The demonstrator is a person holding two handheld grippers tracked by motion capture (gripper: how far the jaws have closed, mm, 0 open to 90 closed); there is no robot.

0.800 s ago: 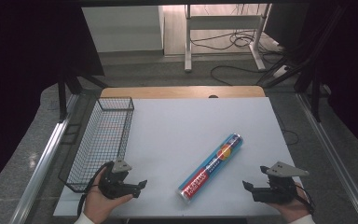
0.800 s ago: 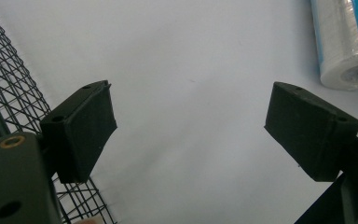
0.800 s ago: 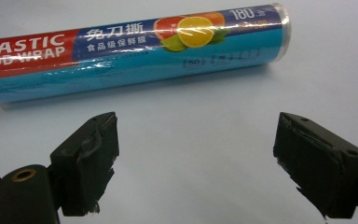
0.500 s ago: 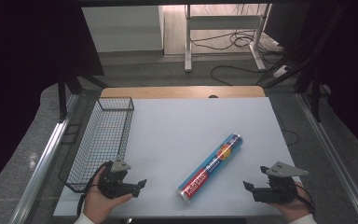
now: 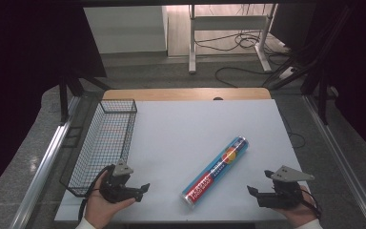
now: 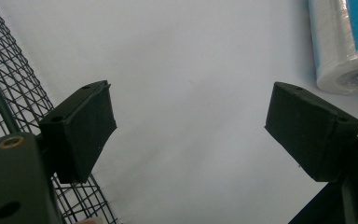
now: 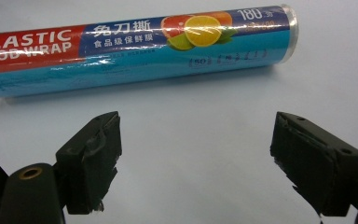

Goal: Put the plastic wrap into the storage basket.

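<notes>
Lying diagonally mid-worktop (image 5: 171,124), plastic food wrap roll (image 5: 215,170) sits between both grippers, touching neither. Left gripper (image 5: 140,189) rests low beside wire basket (image 5: 106,143), jaws wide open, empty. Right gripper (image 5: 253,192) at near right edge, jaws spread apart, empty, facing the roll's side.

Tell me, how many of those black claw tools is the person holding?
2. The left gripper sits at the table's near left beside the wire basket; the right gripper sits at the near right, beyond the plastic wrap roll. Both are open and empty.
</notes>
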